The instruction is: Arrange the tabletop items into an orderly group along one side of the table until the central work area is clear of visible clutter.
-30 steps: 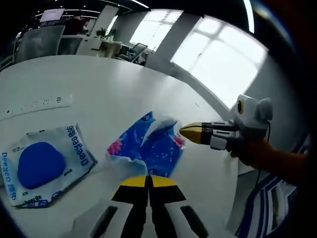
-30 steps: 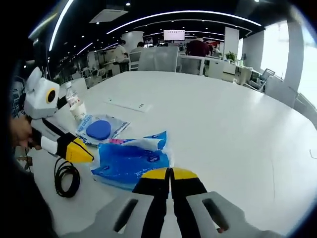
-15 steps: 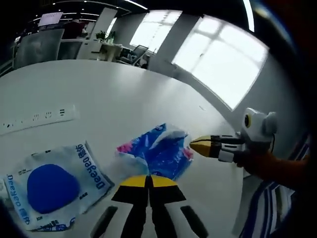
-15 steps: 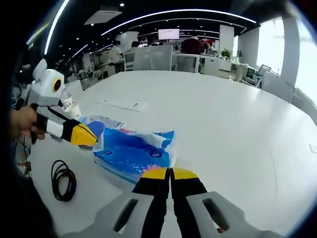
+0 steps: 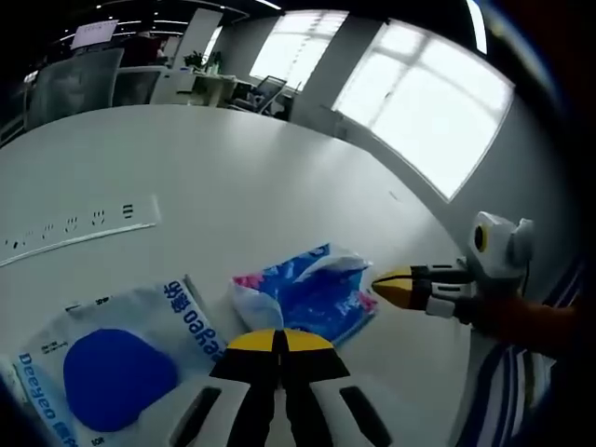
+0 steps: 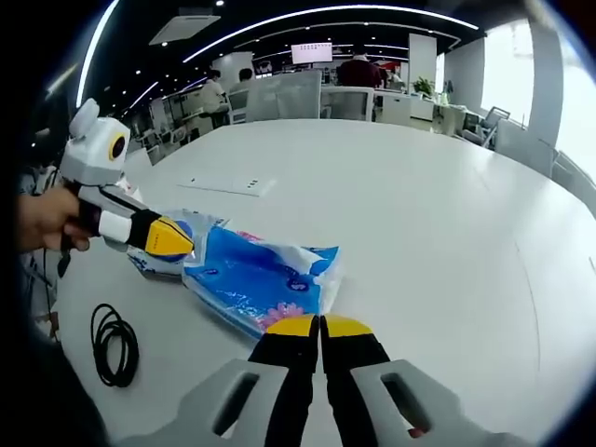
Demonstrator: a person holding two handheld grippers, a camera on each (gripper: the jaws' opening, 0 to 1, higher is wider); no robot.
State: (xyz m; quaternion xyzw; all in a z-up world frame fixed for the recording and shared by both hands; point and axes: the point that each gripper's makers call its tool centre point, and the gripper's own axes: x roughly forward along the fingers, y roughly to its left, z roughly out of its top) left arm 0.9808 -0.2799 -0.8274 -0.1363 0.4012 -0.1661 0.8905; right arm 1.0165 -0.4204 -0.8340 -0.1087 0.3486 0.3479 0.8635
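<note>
Your right gripper [image 6: 321, 325], jaws closed and empty, sits just short of the blue tissue pack [image 6: 256, 281] at 11 o'clock; your left gripper [image 5: 279, 340] likewise.

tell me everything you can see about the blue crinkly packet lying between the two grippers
The blue packet is a soft, crumpled plastic wrapper, bright blue with white patches and pink flower prints near one end. It looks torn open or partly empty, with creased, puckered edges. It lies flat on the white table, between the shut left gripper and the shut right gripper, whose yellow tips sit at its edges. One end overlaps the white pouch with the blue oval.
</note>
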